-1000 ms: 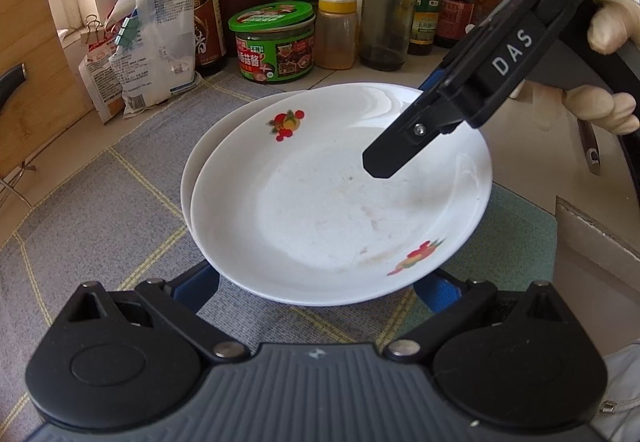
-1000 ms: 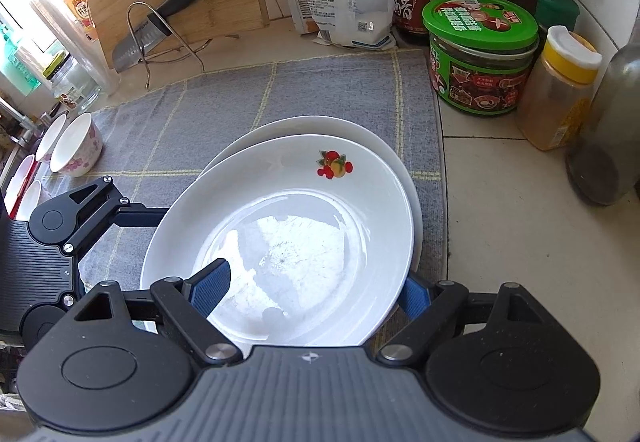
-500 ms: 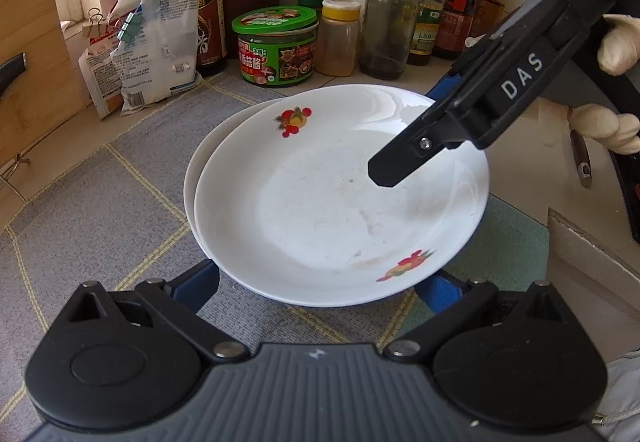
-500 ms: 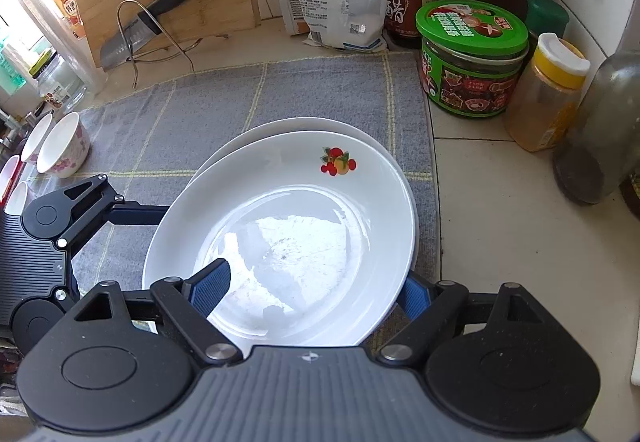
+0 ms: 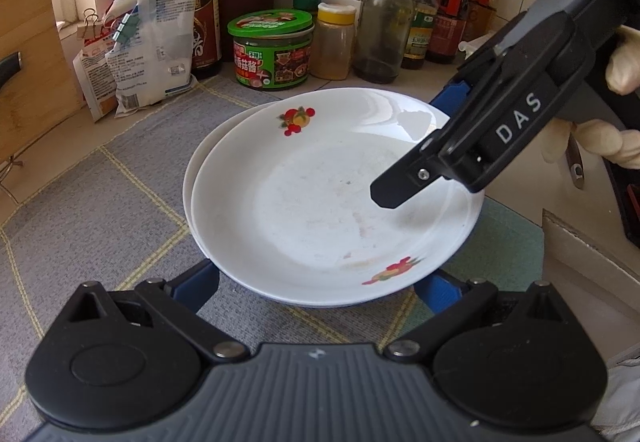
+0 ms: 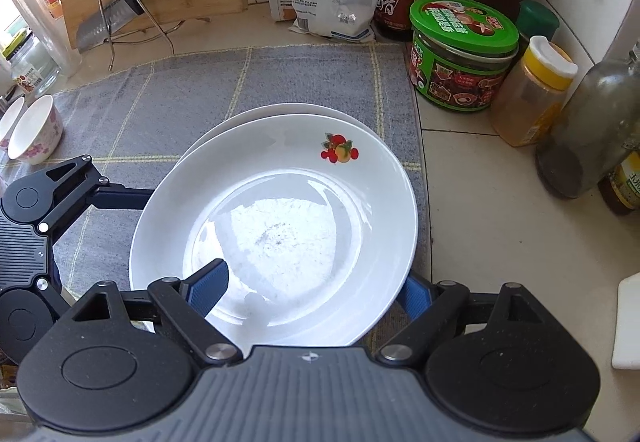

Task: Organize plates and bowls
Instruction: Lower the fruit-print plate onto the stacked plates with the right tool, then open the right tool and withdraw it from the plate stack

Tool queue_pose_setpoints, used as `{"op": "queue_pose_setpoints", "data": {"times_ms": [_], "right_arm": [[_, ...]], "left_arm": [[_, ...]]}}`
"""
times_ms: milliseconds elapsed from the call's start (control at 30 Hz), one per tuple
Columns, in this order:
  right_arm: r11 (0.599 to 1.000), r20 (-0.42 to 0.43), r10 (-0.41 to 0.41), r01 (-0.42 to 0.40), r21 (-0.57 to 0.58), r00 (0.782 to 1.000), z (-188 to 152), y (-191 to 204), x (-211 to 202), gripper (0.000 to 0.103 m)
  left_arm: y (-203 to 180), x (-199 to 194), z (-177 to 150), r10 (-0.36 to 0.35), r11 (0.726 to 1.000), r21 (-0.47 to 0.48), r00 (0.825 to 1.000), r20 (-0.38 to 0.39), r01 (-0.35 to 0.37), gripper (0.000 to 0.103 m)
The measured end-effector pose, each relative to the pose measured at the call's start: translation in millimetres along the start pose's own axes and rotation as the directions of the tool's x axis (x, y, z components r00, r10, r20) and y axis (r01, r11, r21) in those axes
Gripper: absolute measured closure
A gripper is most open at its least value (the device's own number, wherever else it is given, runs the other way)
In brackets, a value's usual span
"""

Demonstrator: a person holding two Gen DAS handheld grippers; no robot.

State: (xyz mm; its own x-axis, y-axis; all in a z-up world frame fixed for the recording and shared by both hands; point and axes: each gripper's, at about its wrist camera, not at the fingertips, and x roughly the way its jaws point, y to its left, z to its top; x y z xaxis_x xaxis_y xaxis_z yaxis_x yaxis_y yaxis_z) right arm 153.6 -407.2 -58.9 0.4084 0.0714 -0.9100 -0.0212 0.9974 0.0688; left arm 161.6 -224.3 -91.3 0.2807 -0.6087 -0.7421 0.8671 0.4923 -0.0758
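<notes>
2 white round ceramic plates with red-and-orange fruit prints (image 5: 320, 202) lie stacked, the upper one shifted slightly off the lower, on a grey woven cloth with yellow grid lines (image 5: 100, 202) spread over the bench (image 6: 500, 222).

The left hand-held gripper (image 5: 316, 284) stands wide, its blue fingers at either side of the near rim of the stack; whether they touch it cannot be told. The right hand-held gripper (image 6: 312, 282) is also wide, 1 blue finger over the upper plate's inside and the other outside its rim, pressing on nothing. Its black body carries the white letters "DAS" in the left wrist view, and a pale-gloved hand (image 5: 600, 138) holds it.

Behind the plates stands a green-lidded jar with a green label in Chinese characters (image 5: 272, 50), a yellow-capped jar of brownish powder (image 5: 334, 42) and a clear glass bottle with a red cap (image 5: 382, 26). 2 small white bowls with pink flower prints (image 6: 30, 130) sit at the cloth's far edge.
</notes>
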Motion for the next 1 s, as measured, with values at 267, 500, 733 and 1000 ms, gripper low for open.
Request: {"op": "queue_pose_setpoints", "data": {"times_ms": [267,500,733,1000], "right_arm": [[0.999,-0.025,-0.052,0.052,-0.008,0.998,-0.3,10.7,2.2,0.009],[0.997,-0.039,-0.078,0.078,-0.010,0.996,0.7,12.8,5.4,0.008],[0.994,-0.050,-0.107,0.105,-0.027,0.993,-2.6,16.3,7.1,0.007],[0.991,0.009,-0.104,0.104,-0.080,0.995,-2.1,28.9,-0.4,0.001]], "left_arm": [[2.5,0.7,0.2,-0.016,1.000,0.001,1.000,0.002,0.016,0.001],[5.1,-0.3,-0.4,-0.036,0.999,-0.015,0.999,0.006,0.037,0.001],[3.7,-0.6,-1.0,-0.036,0.999,-0.002,0.999,0.006,0.036,0.001],[7.6,-13.8,-0.5,-0.027,0.999,-0.020,0.998,0.063,0.028,0.001]]}}
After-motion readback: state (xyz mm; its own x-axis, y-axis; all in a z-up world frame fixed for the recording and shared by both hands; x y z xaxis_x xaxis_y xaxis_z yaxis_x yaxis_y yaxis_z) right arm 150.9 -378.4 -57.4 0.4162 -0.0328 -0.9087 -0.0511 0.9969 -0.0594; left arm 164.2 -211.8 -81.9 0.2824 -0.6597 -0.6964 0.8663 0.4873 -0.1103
